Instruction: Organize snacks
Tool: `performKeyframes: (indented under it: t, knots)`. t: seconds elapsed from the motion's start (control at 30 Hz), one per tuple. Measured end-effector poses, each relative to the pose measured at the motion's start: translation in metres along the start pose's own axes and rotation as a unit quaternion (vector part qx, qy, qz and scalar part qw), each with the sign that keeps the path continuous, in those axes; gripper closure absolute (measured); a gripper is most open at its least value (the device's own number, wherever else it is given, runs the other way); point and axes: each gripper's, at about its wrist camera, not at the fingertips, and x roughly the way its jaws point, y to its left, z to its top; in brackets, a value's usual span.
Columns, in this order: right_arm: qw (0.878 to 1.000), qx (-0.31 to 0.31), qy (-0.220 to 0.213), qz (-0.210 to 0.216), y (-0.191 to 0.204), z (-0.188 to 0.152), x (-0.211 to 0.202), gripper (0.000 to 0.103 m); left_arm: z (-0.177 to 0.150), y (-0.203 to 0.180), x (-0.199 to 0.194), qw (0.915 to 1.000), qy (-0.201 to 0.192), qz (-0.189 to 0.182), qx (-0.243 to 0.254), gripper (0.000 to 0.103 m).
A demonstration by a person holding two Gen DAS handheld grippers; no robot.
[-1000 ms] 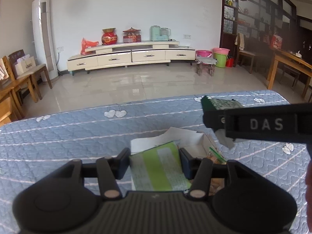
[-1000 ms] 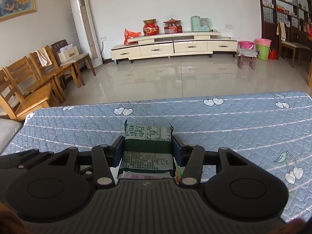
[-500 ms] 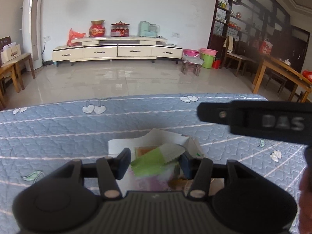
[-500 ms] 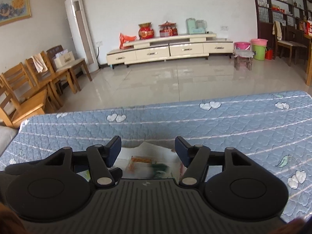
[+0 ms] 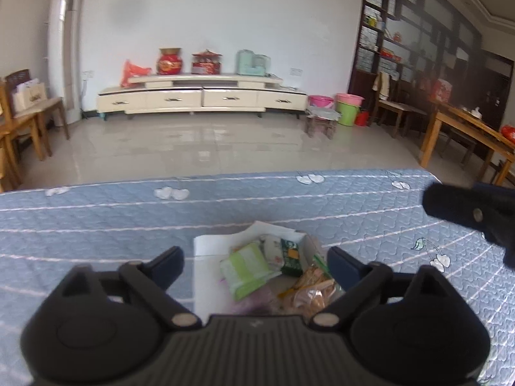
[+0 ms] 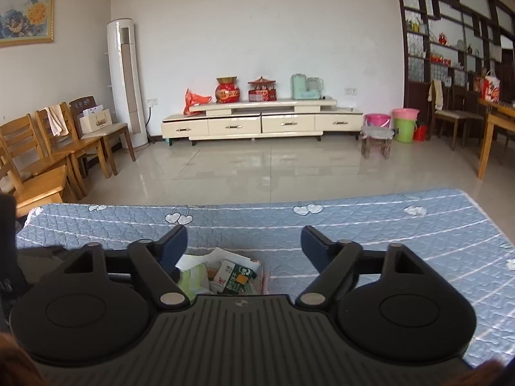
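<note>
Both grippers hover over a blue quilted surface [image 5: 96, 225] w/ heart and cherry prints.

Left gripper [image 5: 256, 265]: jaws have just been opening and now stand wide apart, nothing between the pads. Below and between the fingers sits a white box [image 5: 209, 247] holding the snacks. In it: a light green packet [image 5: 246, 270] lying tilted on top at the left, a dark green packet [image 5: 291, 257] just right of it, a pale packet [image 5: 273, 249] behind them, and a clear bag of orange-brown snacks [image 5: 313, 292] at the right front, partly behind the right finger. Nothing touches either finger.

Right gripper [image 6: 244, 241]: jaws have just been opening too, now spread wide and empty. Same box [image 6: 212, 255] is seen low between its fingers, closer to the left finger; the dark green packet [image 6: 239, 278] lies on top, the light green packet [image 6: 193, 281] beside it at left, partly hidden by the finger.

In the left wrist view, the right gripper's blurred black finger [image 5: 457, 207] pokes in at the right edge, well apart from the box.
</note>
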Motion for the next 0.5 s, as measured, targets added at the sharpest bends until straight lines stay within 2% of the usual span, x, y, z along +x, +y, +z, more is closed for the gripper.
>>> performKeyframes:
  t: [0.17,0.37,0.5]
  knots:
    - [1.000,-0.010,-0.003,-0.021,0.003,-0.015,-0.048,0.000,-0.013,-0.001,-0.046,0.9993,-0.007,0.037,0.008,0.001]
    - [0.999,-0.033,0.015,-0.036,0.014,-0.041,-0.093,0.000,-0.038,-0.004,-0.097,0.9968,-0.006,0.078,0.014,0.001]
    - [0.998,-0.040,0.027,-0.037,0.023,-0.063,-0.120,0.000,-0.062,-0.008,-0.124,0.9966,0.000,0.081,0.018,0.001]
